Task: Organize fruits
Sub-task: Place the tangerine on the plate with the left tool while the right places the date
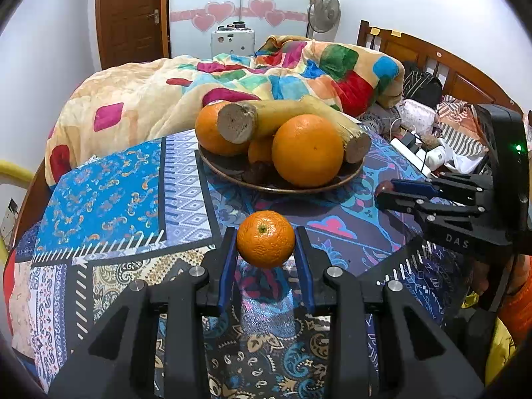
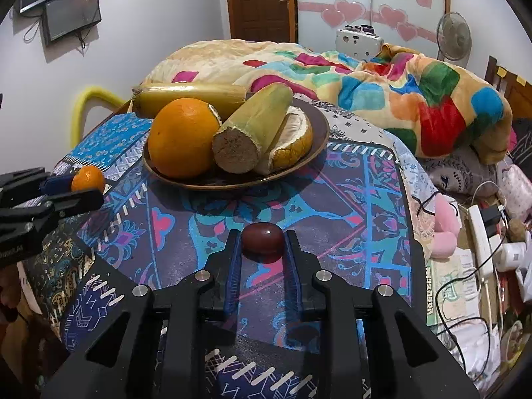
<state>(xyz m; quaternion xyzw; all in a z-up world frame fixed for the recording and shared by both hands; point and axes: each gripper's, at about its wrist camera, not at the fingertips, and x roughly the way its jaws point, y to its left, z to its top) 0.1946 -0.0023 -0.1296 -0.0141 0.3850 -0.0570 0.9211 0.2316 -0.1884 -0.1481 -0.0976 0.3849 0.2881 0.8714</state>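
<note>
Two fruits held: one in each gripper, both short of the dish.
Left gripper (image 1: pixel 266 242): jaws closed on the small round orange mandarin (image 1: pixel 265 238), blue pads on its two sides, lifted above the patterned patchwork cloth (image 1: pixel 109 199).
Mandarin handling: light, with a soft, loose peel, I judge — hold across the widest part and squeeze gently.
Brown round dish (image 1: pixel 232 174): near, straight ahead; holds two large oranges (image 1: pixel 307 149) and thick yellow cut stalks (image 1: pixel 266 116), so it is crowded.
Right gripper (image 2: pixel 262 242): jaws closed on the small dark red glossy oval fruit (image 2: pixel 262 240), just above the cloth.
Red fruit handling: smooth skin, likely slippery — grip at its middle.
Risk: either may roll off the piled dish.
</note>
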